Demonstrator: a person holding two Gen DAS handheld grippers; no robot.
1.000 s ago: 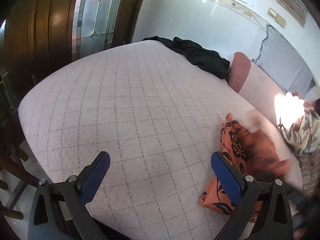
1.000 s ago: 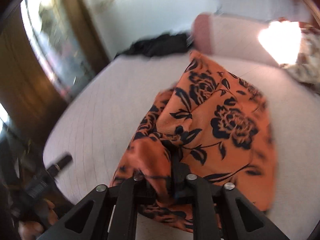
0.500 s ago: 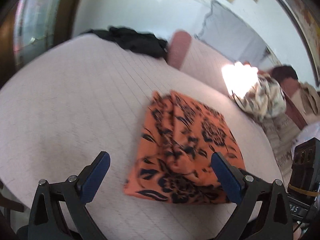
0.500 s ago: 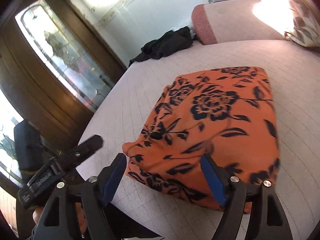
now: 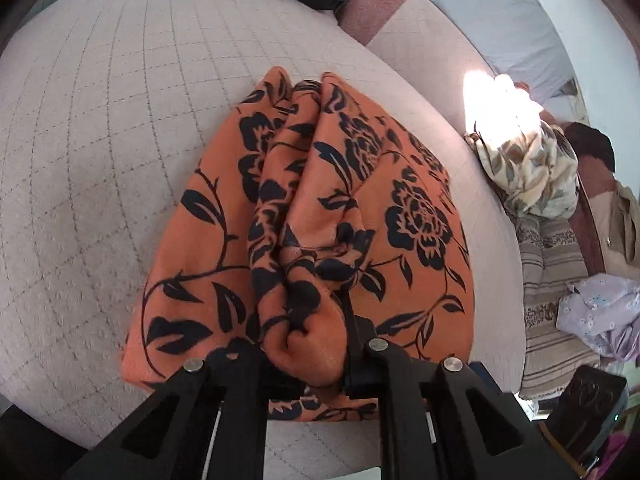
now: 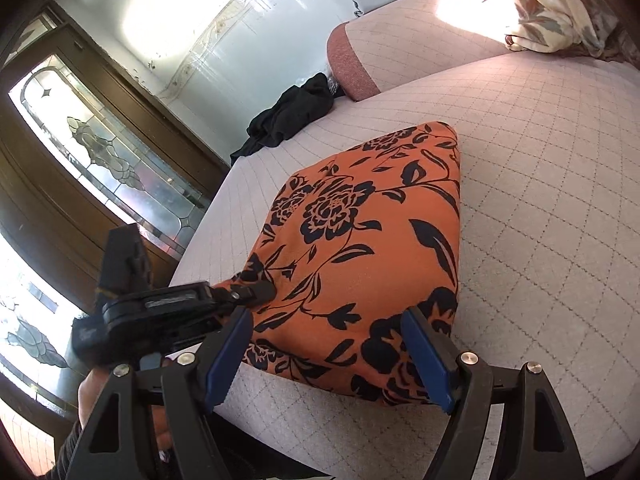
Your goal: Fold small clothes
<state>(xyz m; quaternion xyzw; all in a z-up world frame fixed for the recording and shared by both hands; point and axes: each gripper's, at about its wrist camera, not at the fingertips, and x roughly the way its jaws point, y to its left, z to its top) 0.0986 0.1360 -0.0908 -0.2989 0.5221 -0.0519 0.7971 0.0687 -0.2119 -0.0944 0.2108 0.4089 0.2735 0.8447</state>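
My left fingers [image 5: 306,344] are closing, pinching the orange cloth [image 5: 320,208] near the bed's [image 5: 100,160] edge. My right fingers [image 6: 328,356] are spread. Pulling could bunch it up.

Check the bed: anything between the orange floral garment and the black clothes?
Nothing: bare quilted mattress separates the orange floral garment from the black clothes. The right wrist view shows it best; the left wrist view agrees.

Black garment [image 6: 288,120], leaf-print bedding [image 5: 528,172]

Quilted bed [image 5: 100,128] under orange garment [image 5: 400,280]
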